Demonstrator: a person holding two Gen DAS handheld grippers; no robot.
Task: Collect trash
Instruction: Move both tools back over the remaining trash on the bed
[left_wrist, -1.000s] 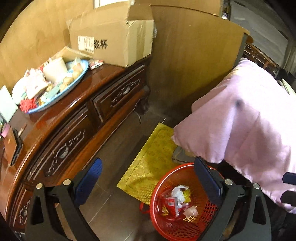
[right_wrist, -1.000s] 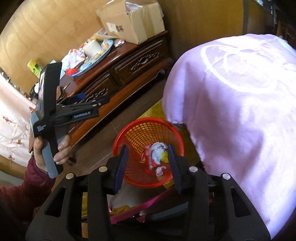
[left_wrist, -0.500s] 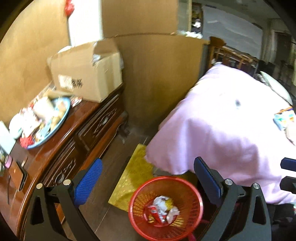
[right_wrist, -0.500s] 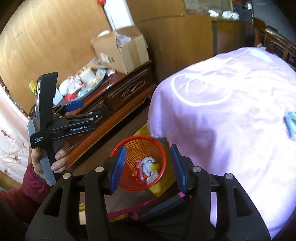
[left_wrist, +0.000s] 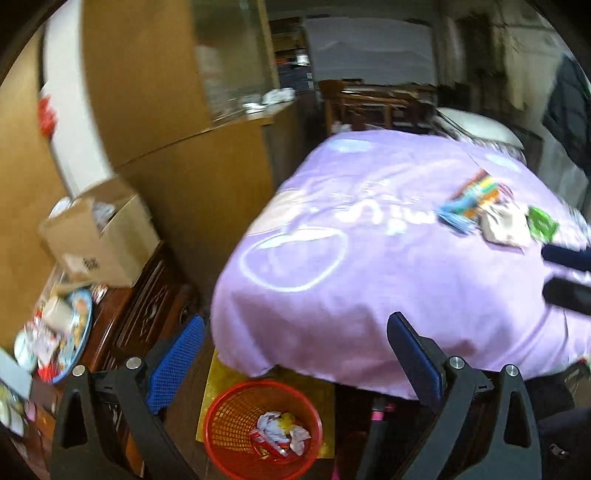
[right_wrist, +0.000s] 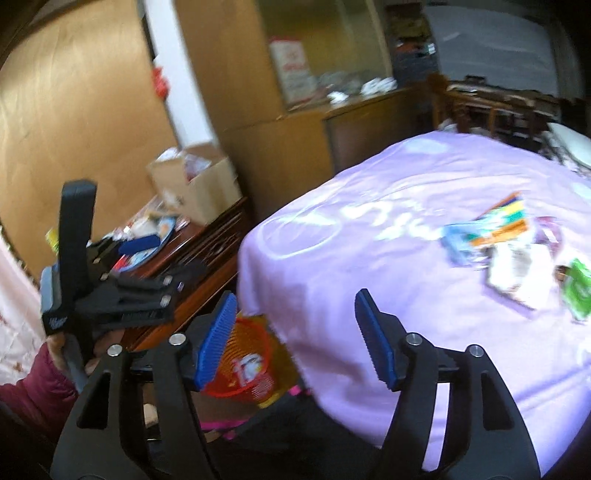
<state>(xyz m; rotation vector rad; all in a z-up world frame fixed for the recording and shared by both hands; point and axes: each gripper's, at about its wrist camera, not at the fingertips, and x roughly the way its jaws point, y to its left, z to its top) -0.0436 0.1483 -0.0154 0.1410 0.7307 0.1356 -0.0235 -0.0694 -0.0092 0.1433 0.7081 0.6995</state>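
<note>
A red mesh basket (left_wrist: 236, 417) stands on the floor at the foot of the bed, with crumpled wrappers (left_wrist: 280, 437) inside; it also shows in the right wrist view (right_wrist: 251, 343). Several wrappers lie on the purple bedspread: a colourful packet (left_wrist: 469, 199) (right_wrist: 495, 221), a white one (left_wrist: 506, 225) (right_wrist: 517, 277) and a green one (left_wrist: 541, 223) (right_wrist: 576, 291). My left gripper (left_wrist: 295, 365) is open and empty above the basket and the bed edge. My right gripper (right_wrist: 295, 339) is open and empty over the bed corner, well short of the wrappers.
A dark wooden dresser (left_wrist: 144, 295) at the left carries a cardboard box (left_wrist: 103, 240) and a cluttered blue plate (left_wrist: 85, 314). A yellow mat (left_wrist: 218, 380) lies under the basket. Wooden panels (left_wrist: 207, 192) stand behind. The bedspread (left_wrist: 369, 288) fills the right.
Both grippers have risen and tilted up from the basket toward the bed, bringing the wrappers on the bedspread into view. The right gripper's jaws have opened wider.
</note>
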